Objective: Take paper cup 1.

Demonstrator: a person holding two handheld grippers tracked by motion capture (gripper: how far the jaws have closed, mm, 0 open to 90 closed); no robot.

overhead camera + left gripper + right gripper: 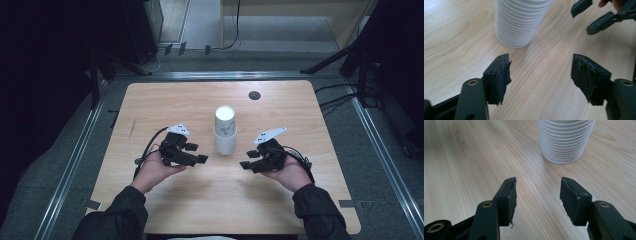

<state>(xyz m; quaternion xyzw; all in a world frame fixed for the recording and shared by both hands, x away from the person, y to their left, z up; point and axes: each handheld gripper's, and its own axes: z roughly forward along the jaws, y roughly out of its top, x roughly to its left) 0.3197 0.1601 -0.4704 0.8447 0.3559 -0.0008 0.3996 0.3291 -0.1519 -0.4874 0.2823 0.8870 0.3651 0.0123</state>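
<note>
A stack of white ribbed paper cups point(225, 131) stands upright near the middle of the wooden table point(165, 100). My left gripper point(197, 152) hovers left of the stack, its jaws apart and nothing between them. Open as well, my right gripper point(248, 159) sits to the right of the stack and points toward it. In the left gripper view the cups point(519, 22) rise beyond the open jaws of the left gripper point(541, 72), and the right gripper point(582, 20) shows at the upper right. In the right gripper view the cups point(565, 140) stand ahead of the right gripper point(537, 192).
A small black round disc point(254, 95) lies at the far side of the table. Metal rails point(75, 160) frame the floor around the table, and cables point(340, 100) run at the right. The person's sleeves point(125, 210) come in from the bottom edge.
</note>
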